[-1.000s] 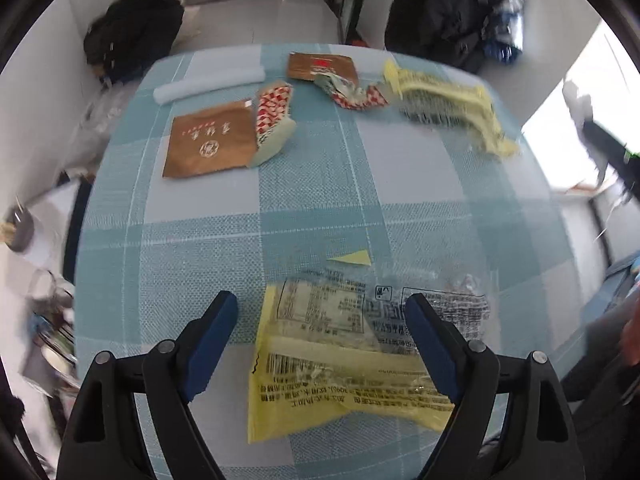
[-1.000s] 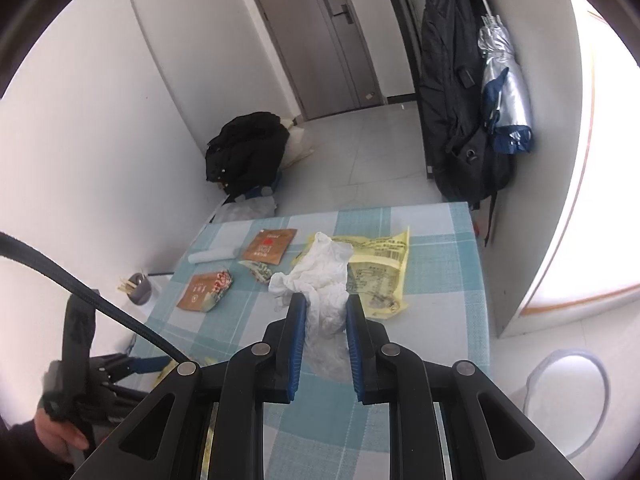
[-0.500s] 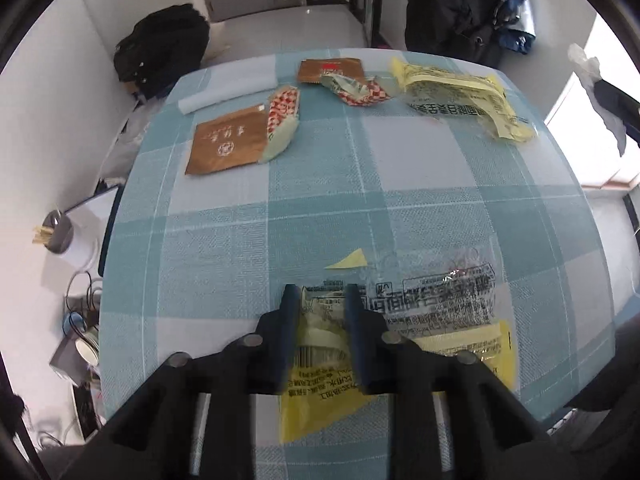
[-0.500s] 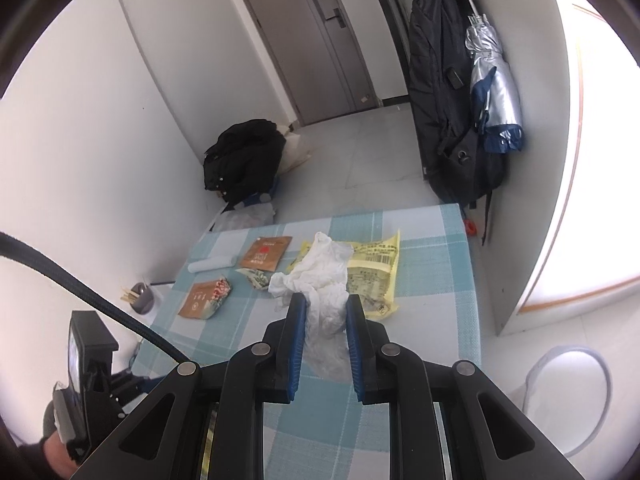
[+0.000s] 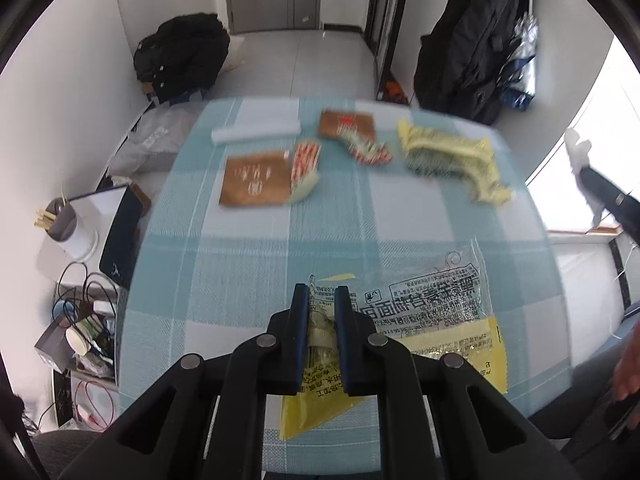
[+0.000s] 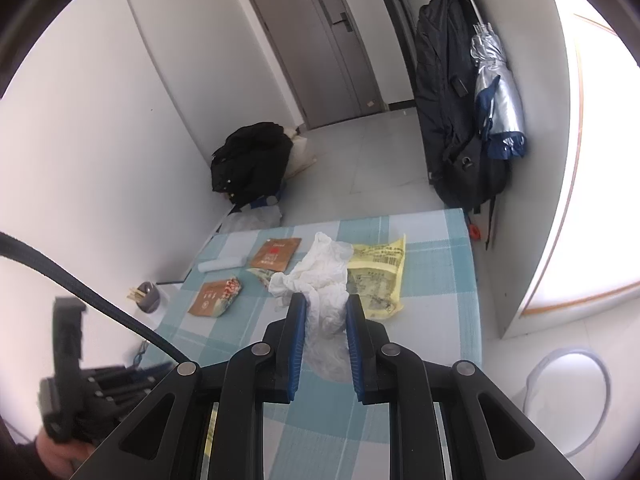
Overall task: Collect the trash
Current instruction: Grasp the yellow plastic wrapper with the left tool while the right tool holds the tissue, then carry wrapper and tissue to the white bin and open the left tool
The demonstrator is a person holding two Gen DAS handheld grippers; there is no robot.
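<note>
Starting at the far left corner of the desk (image 5: 256,240), I see a white roll (image 5: 256,128) lying along the far edge. Just nearer to me sits a brown packet (image 5: 256,178), with a red-and-white checked wrapper (image 5: 306,164) touching its right side. Moving right along the far edge, there's a second brown packet (image 5: 346,124) with a crumpled red-patterned wrapper (image 5: 368,150) overlapping its near corner. Further right, near the far right corner, a crumpled yellow bag (image 5: 452,156) lies on the check cloth; this stretch is blurred in my left view.

Now my left claw (image 5: 321,300), at the near edge. Its jaws are closing, and the blue pads already squeeze the left end of the clear-and-yellow printed bag (image 5: 432,308). The plastic bunches up between the pads, while the rest of the bag spreads out to the right, towards the near right corner. A small yellow scrap (image 5: 340,277) pokes out just beyond the claw tips.

Over to my right claw (image 6: 326,308), out beyond the desk's right side. Its jaws are pressed onto a white plastic bag (image 6: 324,280), which billows up above the pads and hangs down between the arms. From this view it covers part of the yellow bag behind it.
</note>
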